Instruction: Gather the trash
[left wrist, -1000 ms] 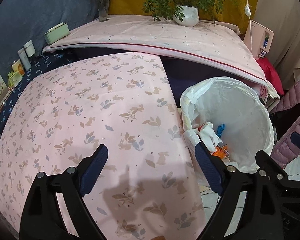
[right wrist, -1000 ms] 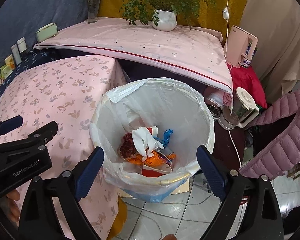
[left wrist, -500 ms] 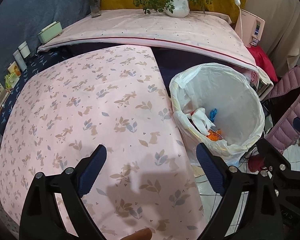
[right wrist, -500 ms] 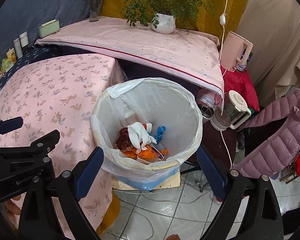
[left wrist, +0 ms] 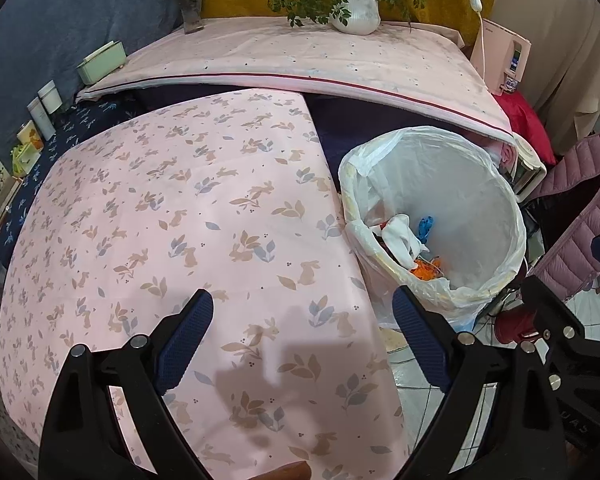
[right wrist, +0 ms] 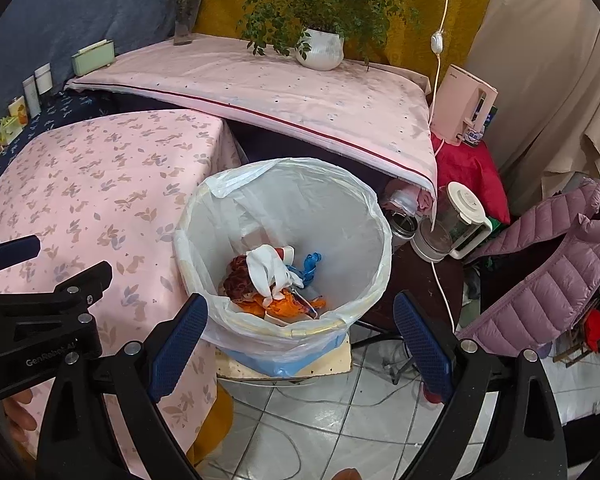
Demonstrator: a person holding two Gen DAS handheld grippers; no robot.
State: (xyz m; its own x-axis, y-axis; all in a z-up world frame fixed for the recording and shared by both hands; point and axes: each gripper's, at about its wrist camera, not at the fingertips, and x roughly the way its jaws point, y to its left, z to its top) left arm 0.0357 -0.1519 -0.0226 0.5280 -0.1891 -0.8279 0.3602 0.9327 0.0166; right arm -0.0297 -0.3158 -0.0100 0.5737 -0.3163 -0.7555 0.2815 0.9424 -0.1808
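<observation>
A bin lined with a white bag stands on the floor beside the pink-clothed table. Inside lie crumpled trash pieces: a white wad, a blue scrap, orange scraps and a dark red lump. My left gripper hovers open above the table's near right corner, nothing between its blue pads. My right gripper hangs open above the bin's near rim, empty. The left gripper's body shows at the left of the right wrist view.
A second pink-covered table behind carries a potted plant, a vase of flowers and a green box. A blender jug, a pink appliance, a cable and a purple padded jacket crowd the floor right of the bin.
Both grippers have drawn back and up from the bin, which now looks smaller and farther. They stay open and empty. The trash in the bin has not moved.
</observation>
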